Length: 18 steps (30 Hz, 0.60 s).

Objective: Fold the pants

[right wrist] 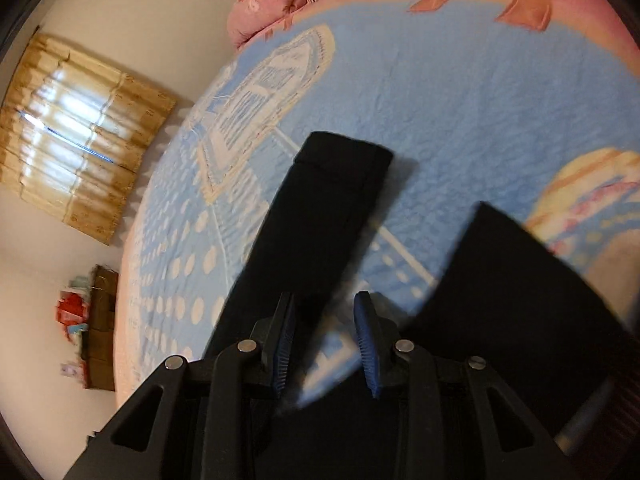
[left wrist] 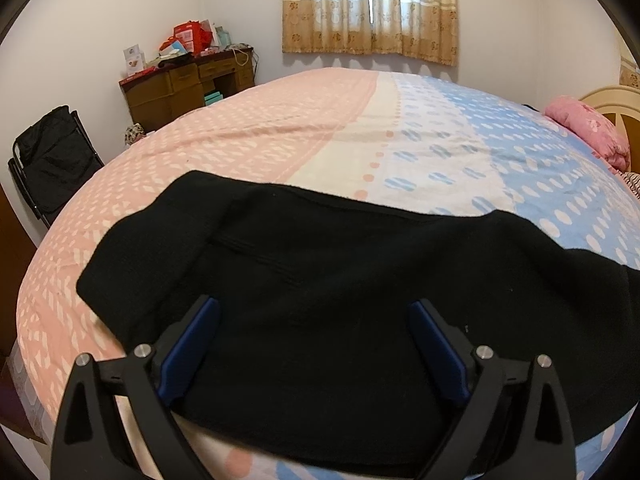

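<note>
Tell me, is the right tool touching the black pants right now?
Apart. The right wrist view shows the right tool with bedsheet visible between its fingers, and the two legs of the black pants lying to either side beyond.

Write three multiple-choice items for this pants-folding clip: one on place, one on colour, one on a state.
1. Where do the pants lie?
A. on the bed
B. on the desk
C. on the chair

2. What colour are the pants?
A. pink
B. black
C. blue

3. How does the left gripper stand?
A. shut on the pants
B. shut, empty
C. open over the pants

Answers:
1 A: the cloth is spread on the bed, not the desk.
2 B: black against the pink and blue cover.
3 C: its blue pads stand wide apart, with pants between them, unpinched.
</note>
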{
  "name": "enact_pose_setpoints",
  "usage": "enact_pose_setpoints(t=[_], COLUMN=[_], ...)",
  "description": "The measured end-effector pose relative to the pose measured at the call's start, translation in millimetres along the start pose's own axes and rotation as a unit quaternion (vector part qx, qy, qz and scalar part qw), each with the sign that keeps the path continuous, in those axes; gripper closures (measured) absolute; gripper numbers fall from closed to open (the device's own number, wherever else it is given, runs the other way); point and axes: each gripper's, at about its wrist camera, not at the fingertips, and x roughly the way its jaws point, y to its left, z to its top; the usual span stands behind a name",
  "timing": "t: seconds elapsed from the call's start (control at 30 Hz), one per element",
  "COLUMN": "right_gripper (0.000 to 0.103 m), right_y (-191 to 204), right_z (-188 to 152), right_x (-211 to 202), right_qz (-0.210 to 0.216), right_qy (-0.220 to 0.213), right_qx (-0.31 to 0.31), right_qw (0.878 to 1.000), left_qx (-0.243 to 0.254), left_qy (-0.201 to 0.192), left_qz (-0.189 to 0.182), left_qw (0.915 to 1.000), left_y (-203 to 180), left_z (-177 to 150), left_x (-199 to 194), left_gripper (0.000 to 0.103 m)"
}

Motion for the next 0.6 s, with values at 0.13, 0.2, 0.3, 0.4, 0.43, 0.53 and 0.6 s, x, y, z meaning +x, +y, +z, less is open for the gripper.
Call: enact_pose_setpoints(t=[0.13, 0.2, 0.3, 0.4, 0.43, 0.53, 0.6], right_gripper=[0.089, 0.096, 0.096, 0.097, 0.097, 0.097, 0.097], right_y=[22.8, 23.0, 35.6, 47.4, 48.6, 36.8, 22.5], right_z=[-2.2, -4.8, -5.7, -4.7, -7.4, -19.1, -28.0], right_x=[17.5, 15.0, -10.1, -52.0, -71.5, -106.1, -113.2], right_qz=[0.014, 0.008, 0.029, 0.073, 0.080, 0.075, 0.059], right_qy=[0.002, 0.016, 0.003, -0.014, -0.018, -0.010, 0.006], right_qx=[-0.029, -0.041, -0.057, -0.075, -0.086, -0.108, -0.119], right_qw=[0.999, 0.999, 0.998, 0.994, 0.993, 0.991, 0.991], left_qx=[0.001, 0.003, 0.003, 0.002, 0.001, 0.002, 0.004], left_qy=[0.000, 0.002, 0.003, 0.007, 0.008, 0.008, 0.012], left_qz=[0.002, 0.004, 0.004, 0.004, 0.003, 0.002, -0.003], left_qw=[1.0000, 1.0000, 1.0000, 1.0000, 1.0000, 1.0000, 0.9999], left_y=[-0.5, -0.9, -1.1, -1.9, -1.6, -1.5, -0.6], left_z=[0.7, 0.9, 1.2, 2.5, 2.7, 3.1, 4.1], left_x=[0.7, 0.7, 0.6, 1.2, 1.4, 1.5, 2.4], left_gripper=[0.004, 0.004, 0.004, 0.004, 0.004, 0.003, 0.001])
